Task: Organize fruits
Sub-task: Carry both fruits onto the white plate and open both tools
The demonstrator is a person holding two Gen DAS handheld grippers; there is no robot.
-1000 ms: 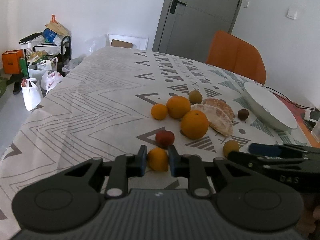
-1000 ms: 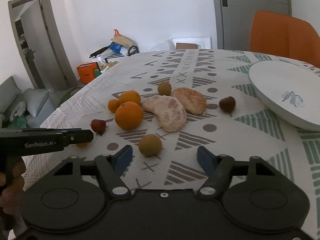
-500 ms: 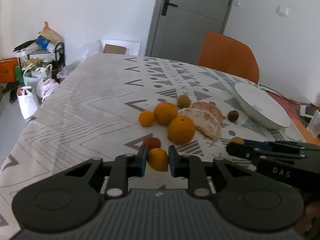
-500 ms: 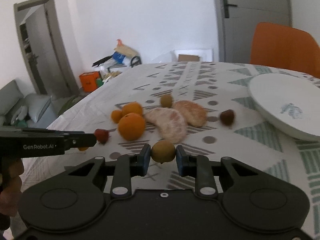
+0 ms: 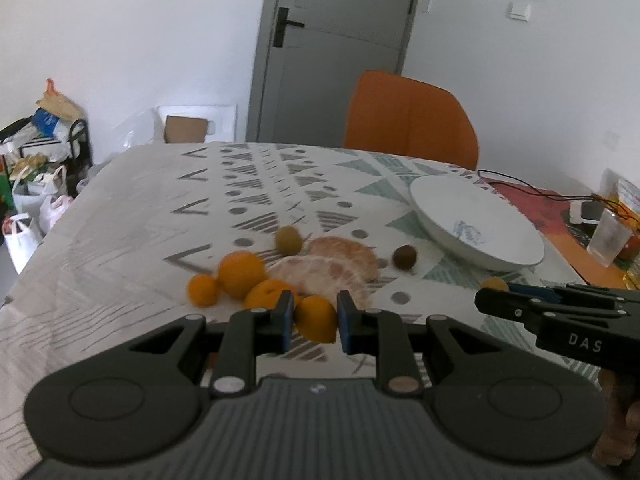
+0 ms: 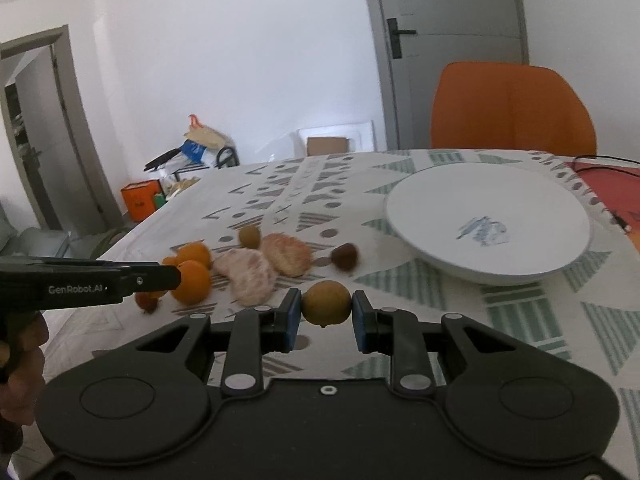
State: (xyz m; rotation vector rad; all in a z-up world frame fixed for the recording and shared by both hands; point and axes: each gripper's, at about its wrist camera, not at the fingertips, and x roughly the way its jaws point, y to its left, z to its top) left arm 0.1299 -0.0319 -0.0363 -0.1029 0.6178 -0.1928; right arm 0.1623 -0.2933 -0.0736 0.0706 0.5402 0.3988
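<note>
Small orange mandarin: round, smooth; held off the counter between the blue pads of the left tongs.
Brownish-yellow round fruit: dull skin, small stem nub below; clamped between the pads of the right tongs, in the air.
Two large oranges: on the patterned counter, touching, left of the peeled halves.
Tiny orange fruit: leftmost of the cluster, against an orange.
Two peeled pale-pink citrus halves: side by side, flat, centre of the cluster.
Olive-green round fruit: behind the halves.
Dark brown small fruit: alone, between the halves and the plate.
Small red fruit: nearest edge, left.
White round plate: blue mark inside, right of the fruit.
</note>
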